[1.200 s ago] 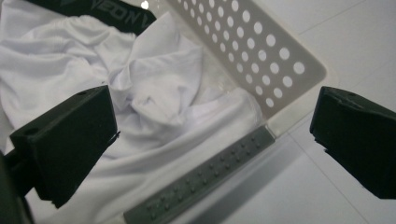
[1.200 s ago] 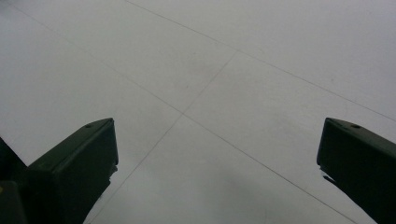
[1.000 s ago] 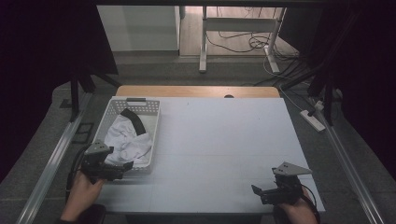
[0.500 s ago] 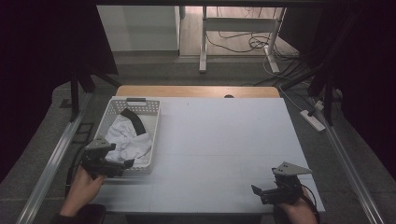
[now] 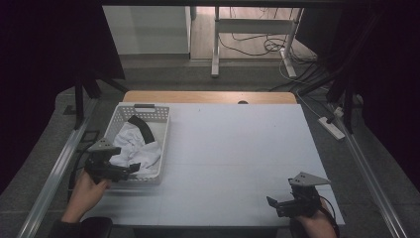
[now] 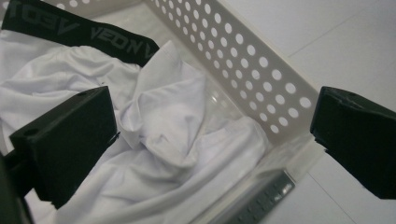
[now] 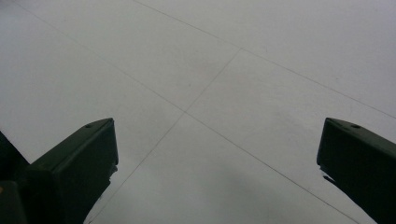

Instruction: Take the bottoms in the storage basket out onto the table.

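A white perforated basket (image 5: 161,130) stands at the table's left and holds crumpled white underwear (image 5: 138,148) with a black waistband (image 5: 141,127). My left gripper (image 5: 128,169) hovers open over the basket's near end. In the left gripper view its jaws stand wide apart, one over the white cloth (image 6: 163,130), the other beyond the basket wall (image 6: 261,79), with the lettered waistband (image 6: 88,32) further in. My right gripper (image 5: 274,203) is open at the table's near right, above bare white tabletop (image 7: 210,93).
The white table top (image 5: 237,148) has a wooden strip (image 5: 208,96) along its far edge. Metal rails (image 5: 54,173) run down both sides. A power strip (image 5: 331,127) and cables lie on the floor to the right.
My left gripper has moved a little to the right and forward, further over the basket's near end. The right gripper has stayed put.
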Demonstrator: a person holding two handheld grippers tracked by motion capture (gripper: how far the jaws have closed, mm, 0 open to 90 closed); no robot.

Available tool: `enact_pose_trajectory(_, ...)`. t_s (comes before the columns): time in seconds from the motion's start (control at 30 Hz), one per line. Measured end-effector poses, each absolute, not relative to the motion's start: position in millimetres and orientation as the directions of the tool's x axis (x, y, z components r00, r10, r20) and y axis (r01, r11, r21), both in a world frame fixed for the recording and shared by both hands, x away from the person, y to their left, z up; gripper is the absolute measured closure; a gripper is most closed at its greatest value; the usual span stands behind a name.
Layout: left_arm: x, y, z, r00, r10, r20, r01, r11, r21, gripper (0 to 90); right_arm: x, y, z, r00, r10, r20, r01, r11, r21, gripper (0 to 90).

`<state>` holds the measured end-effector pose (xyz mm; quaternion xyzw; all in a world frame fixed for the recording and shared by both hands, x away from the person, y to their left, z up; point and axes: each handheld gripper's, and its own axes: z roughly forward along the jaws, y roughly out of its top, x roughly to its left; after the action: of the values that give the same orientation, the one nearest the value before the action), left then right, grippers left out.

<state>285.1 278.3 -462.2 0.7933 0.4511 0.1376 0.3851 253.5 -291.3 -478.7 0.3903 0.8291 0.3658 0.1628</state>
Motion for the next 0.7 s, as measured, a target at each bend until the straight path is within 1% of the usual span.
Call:
enact_pose_trajectory(0.3, 303, 271, -456, 0.553, 0.826, -0.107, 0.614, -0.316, 0.723, 0.2, 253, -291, -479, -0.643, 0.766, 0.015, 0.528, 0.429, 0.733, 0.0)
enact_pose_trajectory(0.57, 322, 272, -452, 0.525, 0.84, -0.139, 0.641, -0.282, 0.714, 0.3, 254, -291, -479, -0.642, 0.766, 0.014, 0.529, 0.43, 0.732, 0.0)
enact_pose_trajectory(0.7, 331, 275, -452, 0.528, 0.838, -0.138, 0.644, -0.289, 0.709, 0.5, 254, -291, -479, -0.643, 0.766, 0.015, 0.529, 0.43, 0.732, 0.0)
